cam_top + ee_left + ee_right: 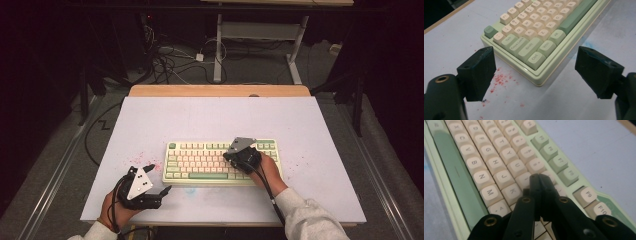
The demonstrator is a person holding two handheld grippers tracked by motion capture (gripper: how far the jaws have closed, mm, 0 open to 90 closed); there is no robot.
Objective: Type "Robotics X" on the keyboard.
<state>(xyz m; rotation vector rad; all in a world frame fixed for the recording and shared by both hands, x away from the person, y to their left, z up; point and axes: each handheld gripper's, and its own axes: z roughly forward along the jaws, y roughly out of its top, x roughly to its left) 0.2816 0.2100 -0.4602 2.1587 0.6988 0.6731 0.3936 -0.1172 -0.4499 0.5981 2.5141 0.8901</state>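
Landmark: the keyboard (221,161), lying flat near the middle of the pale surface (200,115), its long side running across the high view.

Left of the keyboard: the left tongs (159,178) are hovering just off the keyboard's near-left corner, apart from it. In the left gripper view the two black jaws are standing wide apart with nothing between them; the keyboard's Ctrl corner is showing in the gap farther off, untouched. Red specks (500,79) are lying on the surface just beside that corner, under and ahead of the jaw at that view's left. A faint blue smudge (587,45) is sitting on the surface along the keyboard's front edge.

On the keyboard: cream letter keys (499,161), a long green space bar (454,170) and green keys along the edges. No container is standing on the surface.

Right part of the keyboard: the right tongs (538,177) are pointing down over the keys, the hand resting over the keyboard's right half in the high view. In the right gripper view the jaws are pressed fully together, holding nothing, with their joined tip at the cream keys just past K; whether the tip is touching a key I cannot tell.

Right of the keyboard: more faint red specks (300,162) are scattered on the surface.
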